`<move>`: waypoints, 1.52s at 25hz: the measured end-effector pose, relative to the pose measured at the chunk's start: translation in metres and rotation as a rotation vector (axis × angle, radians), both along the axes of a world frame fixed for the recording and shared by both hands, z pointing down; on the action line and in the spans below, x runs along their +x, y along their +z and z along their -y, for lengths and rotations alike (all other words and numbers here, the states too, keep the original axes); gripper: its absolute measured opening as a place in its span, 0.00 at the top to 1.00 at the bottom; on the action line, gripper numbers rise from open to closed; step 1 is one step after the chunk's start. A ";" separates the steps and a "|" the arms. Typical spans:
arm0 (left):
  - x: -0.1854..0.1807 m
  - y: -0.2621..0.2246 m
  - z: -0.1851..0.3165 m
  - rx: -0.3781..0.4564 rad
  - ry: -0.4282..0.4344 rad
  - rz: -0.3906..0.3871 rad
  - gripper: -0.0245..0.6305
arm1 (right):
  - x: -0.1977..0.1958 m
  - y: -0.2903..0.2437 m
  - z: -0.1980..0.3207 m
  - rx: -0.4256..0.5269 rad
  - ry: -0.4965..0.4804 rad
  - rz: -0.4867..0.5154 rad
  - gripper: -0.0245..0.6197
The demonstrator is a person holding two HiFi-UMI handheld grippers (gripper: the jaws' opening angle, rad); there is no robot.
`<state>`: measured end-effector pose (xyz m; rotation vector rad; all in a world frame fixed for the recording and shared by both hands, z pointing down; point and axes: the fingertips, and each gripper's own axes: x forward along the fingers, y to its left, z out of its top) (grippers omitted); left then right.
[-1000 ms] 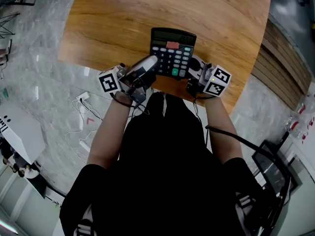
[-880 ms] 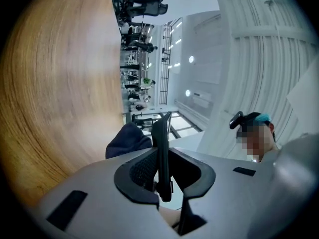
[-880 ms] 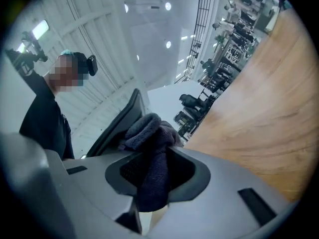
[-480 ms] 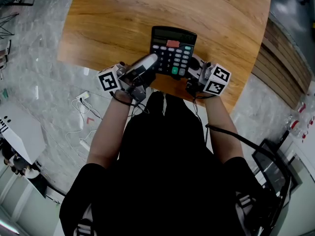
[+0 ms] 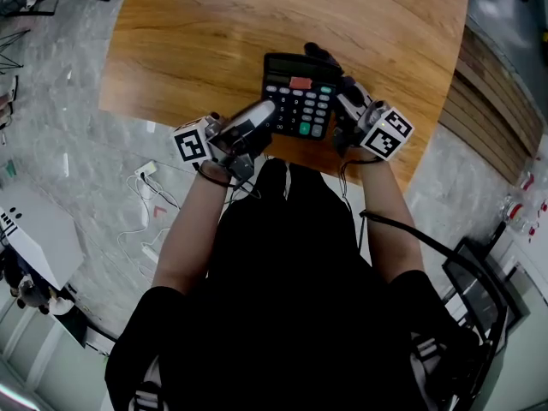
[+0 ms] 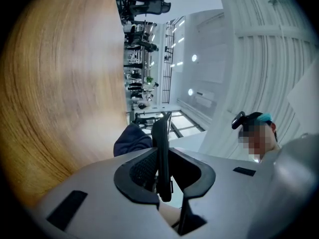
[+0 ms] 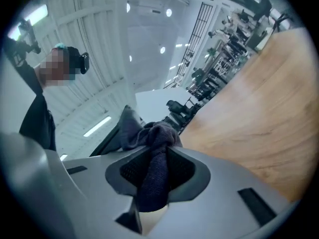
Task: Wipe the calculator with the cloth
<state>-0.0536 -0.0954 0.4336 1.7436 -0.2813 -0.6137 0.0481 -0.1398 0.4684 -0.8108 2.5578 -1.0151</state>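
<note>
One calculator (image 5: 295, 92), one cloth (image 7: 155, 133), two grippers, one wooden table (image 5: 197, 32).
The table stands on a grey stone floor (image 5: 77, 152). The left gripper (image 6: 167, 176) pinches the calculator's near left edge; the right gripper (image 7: 154, 173) pinches the cloth at its far right corner.

Bright, even indoor light; heavy fisheye warp in both gripper views.
Head view was sharp & evenly lit, w/ a soft sheen on the table (image 5: 214, 32) and the pale floor (image 5: 60, 144); shadows were faint. Both gripper views were round w/ black vignetted corners, and straight lines bowed near the edges. Ceiling lights (image 6: 194, 59) made small glare spots in the left gripper view; strip lights (image 7: 97, 126) glowed in the right. Wood grain smeared toward the left view's rim. The left hand-held gripper (image 6: 164, 168) body, close to the lens, looked soft & out of focus.
</note>
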 end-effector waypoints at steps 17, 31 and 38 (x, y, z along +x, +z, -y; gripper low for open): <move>-0.011 0.120 -0.009 -0.204 -0.039 0.370 0.85 | 0.045 0.088 -0.026 -0.173 0.257 -0.979 0.81; -0.014 0.141 -0.007 -0.099 0.004 0.735 0.83 | 0.044 0.100 -0.039 -0.229 0.191 -1.036 0.76; -0.022 0.144 -0.002 0.143 -0.019 1.168 0.79 | 0.046 0.078 -0.038 -0.176 0.231 -1.016 0.75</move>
